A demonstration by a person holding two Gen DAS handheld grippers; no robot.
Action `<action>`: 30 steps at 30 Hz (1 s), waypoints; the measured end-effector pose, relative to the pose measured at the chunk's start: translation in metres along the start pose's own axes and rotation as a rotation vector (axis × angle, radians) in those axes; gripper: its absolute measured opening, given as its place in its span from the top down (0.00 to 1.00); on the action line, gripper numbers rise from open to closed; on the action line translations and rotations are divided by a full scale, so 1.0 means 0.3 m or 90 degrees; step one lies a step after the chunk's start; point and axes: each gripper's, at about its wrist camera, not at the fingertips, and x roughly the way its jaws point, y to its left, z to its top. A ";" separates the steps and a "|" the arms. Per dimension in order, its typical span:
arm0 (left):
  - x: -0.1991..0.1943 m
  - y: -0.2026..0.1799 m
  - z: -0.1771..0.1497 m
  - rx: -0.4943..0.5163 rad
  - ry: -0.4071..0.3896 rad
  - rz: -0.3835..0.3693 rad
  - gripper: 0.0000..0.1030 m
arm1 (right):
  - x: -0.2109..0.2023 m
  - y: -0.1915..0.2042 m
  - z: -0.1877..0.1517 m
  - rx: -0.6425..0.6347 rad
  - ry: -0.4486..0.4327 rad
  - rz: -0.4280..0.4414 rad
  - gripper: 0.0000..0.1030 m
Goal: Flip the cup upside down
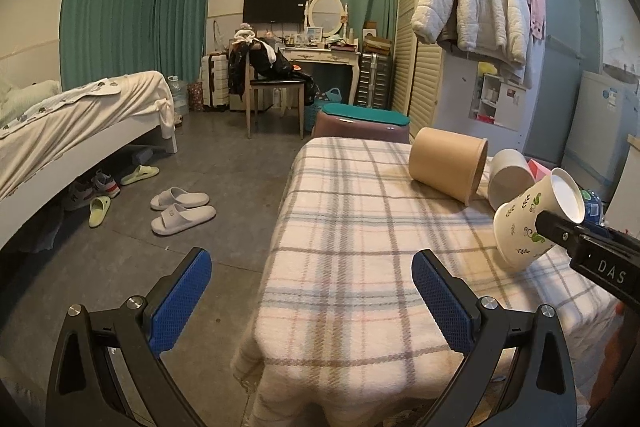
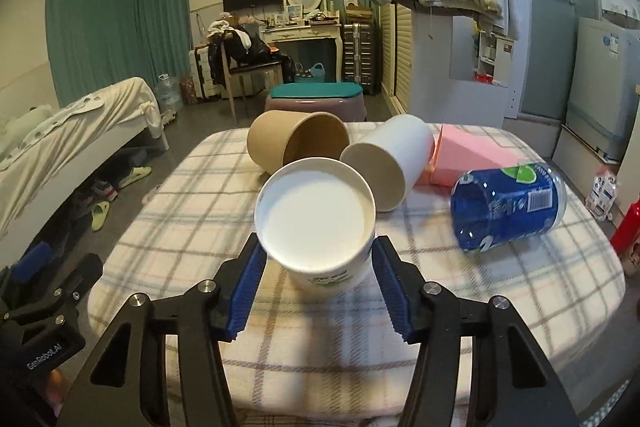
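Note:
My right gripper is shut on a white paper cup with green leaf print, holding it tilted above the plaid tablecloth. Its flat base faces the right wrist camera. In the left wrist view the same cup hangs at the right edge, base up and to the right, held by the right gripper's black finger. My left gripper is open and empty, low at the table's near left corner, well left of the cup.
A brown paper tub, a white cup, a pink box and a blue plastic bottle piece lie on their sides at the table's far part. A purple stool with teal top stands behind the table. Slippers lie on the floor left.

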 end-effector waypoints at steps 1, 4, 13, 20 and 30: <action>-0.003 -0.006 0.000 0.001 0.000 0.000 0.00 | -0.002 -0.002 0.002 -0.003 -0.001 0.001 0.47; -0.007 -0.016 -0.001 0.003 0.000 0.000 0.00 | -0.009 -0.008 0.007 -0.007 -0.004 0.012 0.48; -0.007 -0.035 -0.001 -0.001 0.002 0.000 0.00 | 0.045 0.021 0.067 -0.043 0.067 0.063 0.48; 0.020 -0.042 0.013 -0.001 0.011 0.004 0.00 | 0.127 0.029 0.084 -0.058 0.101 0.062 0.48; 0.046 -0.050 0.023 0.006 0.018 0.012 0.00 | 0.137 0.037 0.096 -0.078 0.091 0.056 0.47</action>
